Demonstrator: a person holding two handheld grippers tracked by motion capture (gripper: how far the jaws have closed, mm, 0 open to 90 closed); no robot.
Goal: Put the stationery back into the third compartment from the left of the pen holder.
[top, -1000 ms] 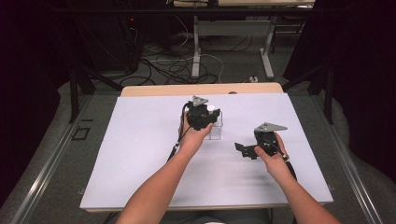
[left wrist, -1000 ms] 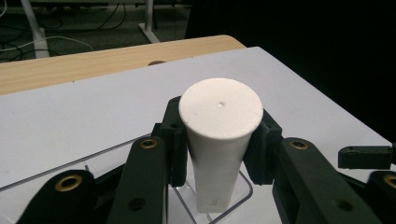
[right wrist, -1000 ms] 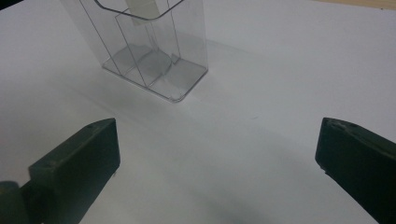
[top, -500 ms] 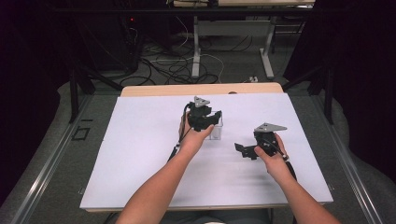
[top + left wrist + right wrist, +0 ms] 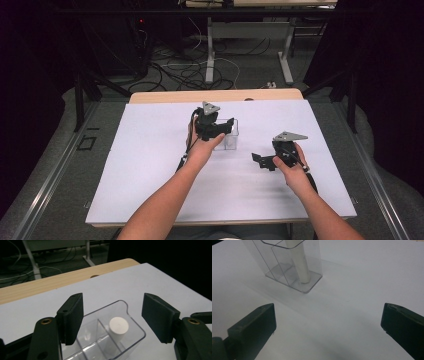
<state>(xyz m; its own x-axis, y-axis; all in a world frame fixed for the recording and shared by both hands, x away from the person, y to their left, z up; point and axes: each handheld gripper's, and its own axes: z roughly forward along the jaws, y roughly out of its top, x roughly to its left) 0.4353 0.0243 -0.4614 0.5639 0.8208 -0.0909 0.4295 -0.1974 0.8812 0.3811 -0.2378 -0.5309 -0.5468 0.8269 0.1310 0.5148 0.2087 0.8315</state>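
Clear plastic divided box point(image 5: 105, 337) holds white cylinder point(image 5: 118, 326); both grippers' jaws spread.

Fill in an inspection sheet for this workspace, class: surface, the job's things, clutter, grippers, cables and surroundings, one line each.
Surface: white sheet on a wooden table.
Job's things: clear divided box holding an upright white cylinder.
Clutter: nothing seen.
Grippers: left gripper open, fingers above the box; right gripper open, apart from the box, low over the sheet.
Cables: loose cables on the floor behind the table.
Surroundings: dark room, table legs beyond.
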